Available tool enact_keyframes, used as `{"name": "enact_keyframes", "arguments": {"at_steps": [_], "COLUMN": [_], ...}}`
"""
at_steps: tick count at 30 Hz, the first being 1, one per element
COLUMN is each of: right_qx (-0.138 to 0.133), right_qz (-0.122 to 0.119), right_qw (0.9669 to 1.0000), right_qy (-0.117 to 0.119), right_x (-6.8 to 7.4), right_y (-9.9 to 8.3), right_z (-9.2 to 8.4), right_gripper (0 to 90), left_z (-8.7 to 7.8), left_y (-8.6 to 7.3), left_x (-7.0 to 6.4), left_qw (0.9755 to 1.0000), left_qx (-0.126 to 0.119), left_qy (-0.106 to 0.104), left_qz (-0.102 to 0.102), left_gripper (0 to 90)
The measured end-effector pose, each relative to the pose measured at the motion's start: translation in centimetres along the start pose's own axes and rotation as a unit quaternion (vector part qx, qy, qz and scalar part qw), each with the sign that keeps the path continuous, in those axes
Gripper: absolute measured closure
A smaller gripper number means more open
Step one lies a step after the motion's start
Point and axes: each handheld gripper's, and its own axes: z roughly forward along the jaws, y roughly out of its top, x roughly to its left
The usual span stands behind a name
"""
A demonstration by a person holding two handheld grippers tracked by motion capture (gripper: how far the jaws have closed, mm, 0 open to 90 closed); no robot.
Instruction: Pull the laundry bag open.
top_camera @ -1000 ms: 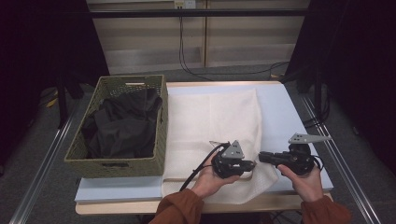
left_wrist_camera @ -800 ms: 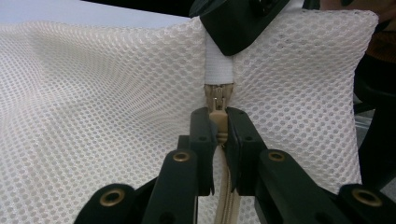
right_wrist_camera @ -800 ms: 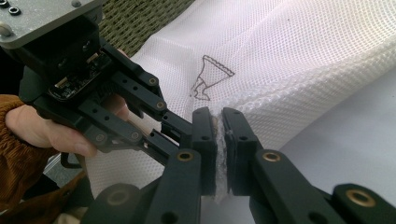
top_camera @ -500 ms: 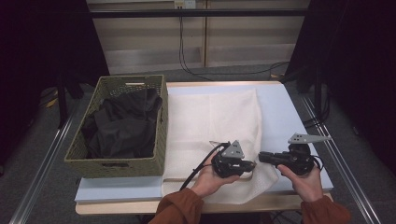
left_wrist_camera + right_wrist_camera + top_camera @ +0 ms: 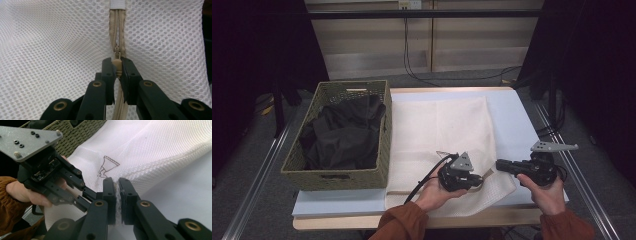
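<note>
A white mesh laundry bag (image 5: pixel 447 135) lies flat on the surface (image 5: pixel 512 107), just right of a woven basket (image 5: pixel 384 150) holding dark clothing (image 5: pixel 344 132). At the bag's near edge the left tongs (image 5: pixel 117 65) are clamped on the beige zipper pull (image 5: pixel 117 65), with the slider (image 5: pixel 117 50) just ahead of them on the zipper (image 5: pixel 117 25). The right tongs (image 5: pixel 117 188), close beside the left tongs in the high view, pinch a bunched fold of the mesh at the bag's near right corner.
</note>
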Motion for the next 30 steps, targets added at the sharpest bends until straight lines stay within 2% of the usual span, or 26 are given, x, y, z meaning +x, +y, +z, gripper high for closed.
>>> {"name": "enact_keyframes", "arguments": {"at_steps": [1, 6, 7, 9, 11, 14, 16, 20, 21, 26, 30], "right_qx": [0.002, 0.004, 0.004, 0.004, 0.001, -0.001, 0.001, -0.004, -0.007, -0.009, -0.015], "right_qz": [0.002, -0.001, -0.001, 0.001, 0.002, 0.006, 0.006, 0.005, 0.005, 0.006, 0.009], "right_qw": [1.0000, 1.0000, 1.0000, 1.0000, 1.0000, 0.9999, 0.9999, 0.9999, 0.9999, 0.9999, 0.9997], "right_qy": [-0.002, -0.004, -0.004, -0.006, -0.008, -0.009, -0.009, -0.010, -0.011, -0.012, -0.016], "right_x": [0.0, -0.1, -0.1, -0.2, -0.3, -0.4, -0.3, -0.4, -0.4, -0.5, -0.6], "right_y": [-0.1, -0.3, -0.3, -0.4, -0.4, -0.4, -0.5, -0.5, -0.5, -0.6, -0.5], "right_z": [0.0, 0.0, 0.0, 0.0, -0.3, -0.4, -0.4, -0.5, -0.6, -0.8, -1.1], "right_gripper": [85.0, 85.0, 85.0, 85.0, 85.1, 85.1, 85.1, 85.1, 85.1, 85.1, 85.1], "left_z": [0.0, 0.1, 0.0, 0.1, 0.0, 0.0, 0.0, -0.2, -0.3, -0.1, -0.6], "left_y": [0.0, -0.2, -0.2, -0.3, -0.3, -0.5, -0.7, -0.9, -0.9, -1.1, -1.2], "left_x": [0.0, 0.0, 0.0, -0.2, -0.2, -0.2, -0.1, 0.0, 0.0, 0.1, 0.1], "left_qw": [1.0000, 1.0000, 1.0000, 0.9999, 0.9999, 1.0000, 0.9998, 0.9998, 0.9999, 0.9996, 0.9998], "left_qx": [0.005, -0.005, 0.003, 0.011, 0.011, 0.007, 0.018, 0.017, 0.012, 0.026, 0.018], "left_qy": [-0.002, -0.006, -0.003, -0.001, 0.002, -0.003, -0.001, -0.002, -0.002, -0.005, 0.000], "left_qz": [0.006, -0.003, 0.003, 0.003, 0.007, -0.002, 0.003, 0.007, -0.002, 0.006, 0.001], "left_gripper": [81.9, 81.9, 81.9, 82.0, 82.0, 82.0, 82.0, 82.0, 82.0, 81.9, 82.0]}}
